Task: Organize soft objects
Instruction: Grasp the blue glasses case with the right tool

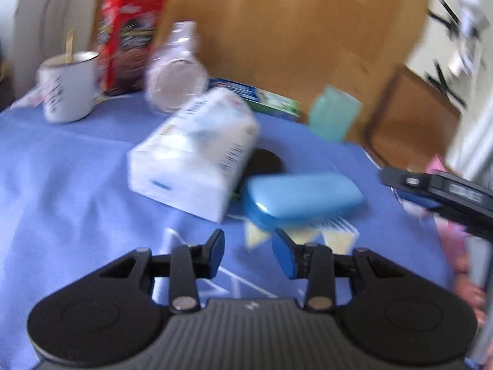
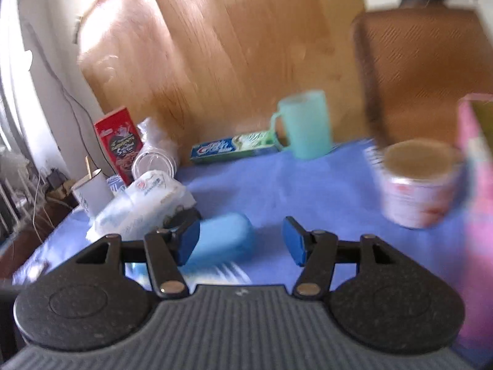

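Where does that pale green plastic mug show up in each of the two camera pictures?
Left wrist view: the green mug stands right of centre, at the far edge of the blue cloth.
Right wrist view: the mug stands just right of centre, upper middle, its handle to the left.
Shared landmark: the toothpaste box lies just left of it in both.

Table w/ blue cloth (image 2: 308, 185). On it: white tissue pack (image 1: 197, 151), blue case (image 1: 302, 197) just beside it, black disc (image 1: 266, 162) partly under the pack, white mug (image 1: 69, 89), red box (image 1: 129, 40), clear plastic cups (image 1: 177, 77), toothpaste box (image 2: 234, 148), green mug (image 2: 305, 123), pink-white tub (image 2: 416, 185).
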The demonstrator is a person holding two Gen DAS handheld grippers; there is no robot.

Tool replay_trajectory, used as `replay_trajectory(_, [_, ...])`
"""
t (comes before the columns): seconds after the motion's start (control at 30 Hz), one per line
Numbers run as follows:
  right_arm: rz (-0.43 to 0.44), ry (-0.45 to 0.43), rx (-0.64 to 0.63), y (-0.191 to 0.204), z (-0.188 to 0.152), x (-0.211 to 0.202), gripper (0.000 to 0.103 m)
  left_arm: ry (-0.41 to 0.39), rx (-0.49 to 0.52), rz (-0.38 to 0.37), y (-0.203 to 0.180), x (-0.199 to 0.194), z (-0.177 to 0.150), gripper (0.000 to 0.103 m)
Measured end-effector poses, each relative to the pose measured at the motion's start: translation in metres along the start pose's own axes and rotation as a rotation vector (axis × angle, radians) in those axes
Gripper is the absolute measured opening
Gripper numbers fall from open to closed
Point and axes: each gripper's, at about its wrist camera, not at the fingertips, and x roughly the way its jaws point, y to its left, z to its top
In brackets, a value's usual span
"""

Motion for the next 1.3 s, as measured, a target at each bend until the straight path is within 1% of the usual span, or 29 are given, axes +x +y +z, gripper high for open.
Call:
replay_trajectory(0.07, [-0.006,0.048,0.029,0.001,0.010,0.032,0.062,0.008,-0.035,-0.022,0.007,0.004,0.006,0.035])
replay_trajectory(0.13, [0.012,0.116,0.066,-0.001,0.013,0.053,0.060,0.021,-0.049,-0.047,0.010,0.008,0.008,0.035])
replay_trajectory(0.17, [0.032,0.153,0.088,-0.003,0.011,0.057,0.057,0.029,-0.052,-0.053,0.009,0.013,0.010,0.035])
replay_trajectory(0.2, [0.051,0.179,0.101,-0.003,0.009,0.058,0.049,0.037,-0.055,-0.062,0.008,0.018,0.011,0.035])
replay_trajectory(0.3, [0.105,0.186,0.087,-0.004,-0.005,0.028,0.049,0.067,-0.063,-0.101,0.004,0.031,0.013,0.035])
replay_trajectory(0.37, [0.168,0.199,0.058,-0.004,-0.019,0.000,0.049,0.075,-0.042,-0.139,0.001,0.035,0.008,0.035])
replay_trajectory(0.43, [0.234,0.204,0.008,-0.002,-0.037,-0.029,0.049,0.072,0.000,-0.162,-0.007,0.031,0.001,0.035])
replay_trajectory(0.5, [0.272,0.197,-0.059,0.003,-0.055,-0.058,0.049,0.086,0.023,-0.200,-0.011,0.027,-0.006,0.037])
replay_trajectory(0.53, [0.272,0.180,-0.114,0.008,-0.063,-0.070,0.050,0.096,0.023,-0.216,-0.012,0.026,-0.010,0.039])
replay_trajectory(0.57, [0.244,0.153,-0.186,0.015,-0.070,-0.080,0.051,0.100,0.021,-0.223,-0.013,0.023,-0.012,0.039])
replay_trajectory(0.63, [0.157,0.093,-0.315,0.029,-0.079,-0.088,0.063,0.107,0.000,-0.226,-0.012,0.018,-0.015,0.042])
replay_trajectory(0.67, [0.135,0.073,-0.358,0.035,-0.081,-0.087,0.065,0.109,-0.019,-0.228,-0.011,0.016,-0.014,0.042])
replay_trajectory(0.77, [0.115,0.065,-0.415,0.048,-0.080,-0.068,0.068,0.087,-0.077,-0.222,-0.003,0.008,-0.005,0.042])
replay_trajectory(0.83, [0.103,0.063,-0.450,0.056,-0.076,-0.044,0.070,0.070,-0.086,-0.192,-0.003,0.005,0.003,0.048])
replay_trajectory(0.9, [0.097,0.080,-0.452,0.058,-0.070,-0.023,0.072,0.067,-0.085,-0.176,-0.007,0.010,0.011,0.052])
replay_trajectory(0.97, [0.099,0.110,-0.408,0.056,-0.063,-0.004,0.071,0.084,-0.084,-0.169,-0.012,0.019,0.015,0.056])
replay_trajectory(1.0, [0.107,0.128,-0.378,0.052,-0.062,-0.001,0.061,0.096,-0.082,-0.171,-0.015,0.025,0.016,0.061])
replay_trajectory(1.03, [0.123,0.141,-0.349,0.050,-0.062,0.000,0.059,0.109,-0.078,-0.168,-0.018,0.032,0.016,0.068])
replay_trajectory(1.1, [0.143,0.134,-0.328,0.048,-0.069,-0.013,0.057,0.127,-0.075,-0.140,-0.022,0.040,0.011,0.072])
replay_trajectory(1.13, [0.149,0.135,-0.322,0.047,-0.074,-0.022,0.057,0.136,-0.081,-0.158,-0.022,0.042,0.006,0.074])
replay_trajectory(1.17, [0.159,0.133,-0.299,0.044,-0.078,-0.032,0.057,0.138,-0.086,-0.183,-0.023,0.042,0.002,0.074])
replay_trajectory(1.23, [0.173,0.129,-0.244,0.039,-0.087,-0.050,0.056,0.134,-0.066,-0.203,-0.036,0.038,-0.006,0.065])
replay_trajectory(1.3, [0.125,0.097,-0.237,0.037,-0.096,-0.065,0.056,0.122,-0.021,-0.218,-0.055,0.034,-0.010,0.060])
